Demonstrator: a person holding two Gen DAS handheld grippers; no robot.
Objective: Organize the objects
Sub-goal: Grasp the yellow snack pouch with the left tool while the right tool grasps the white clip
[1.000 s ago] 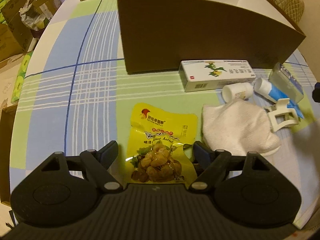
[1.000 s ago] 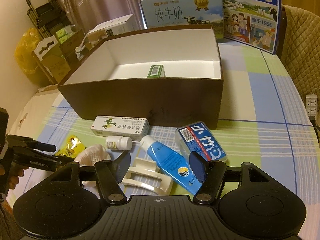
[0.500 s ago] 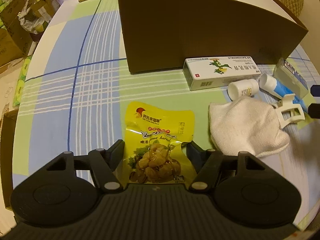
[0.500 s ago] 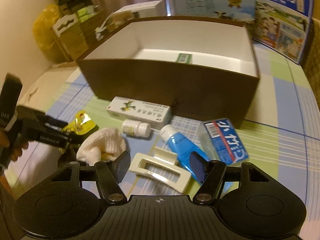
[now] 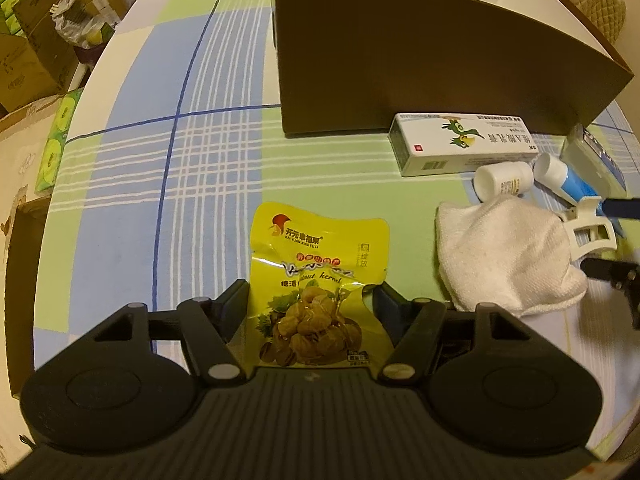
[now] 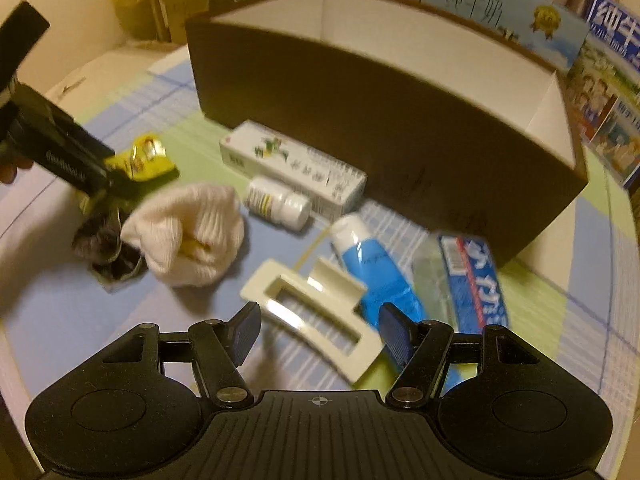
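A yellow chestnut snack pouch (image 5: pixel 320 264) lies flat on the checked tablecloth. My left gripper (image 5: pixel 310 308) is open and straddles the pouch's lower half, its fingers touching both edges. The right wrist view shows the same pouch (image 6: pixel 148 156) under that gripper's tips. My right gripper (image 6: pixel 320 330) is open, low over a white hair clip (image 6: pixel 312 312) that lies between its fingers. Beside the clip are a blue tube (image 6: pixel 372 268), a blue-labelled clear box (image 6: pixel 472 280), a white pill bottle (image 6: pixel 276 204), a white ointment carton (image 6: pixel 292 168) and a white towel (image 6: pixel 192 236).
A large brown open box (image 6: pixel 380 120) with a white inside stands just behind the objects. Milk cartons (image 6: pixel 500 12) stand behind it. Cardboard boxes (image 5: pixel 36 52) are stacked on the floor beyond the table's left edge. Bare tablecloth (image 5: pixel 160 160) stretches left of the pouch.
The left gripper's fingers have narrowed onto the pouch's edges. The right gripper has dropped lower and swung left, bringing the hair clip between its fingers.
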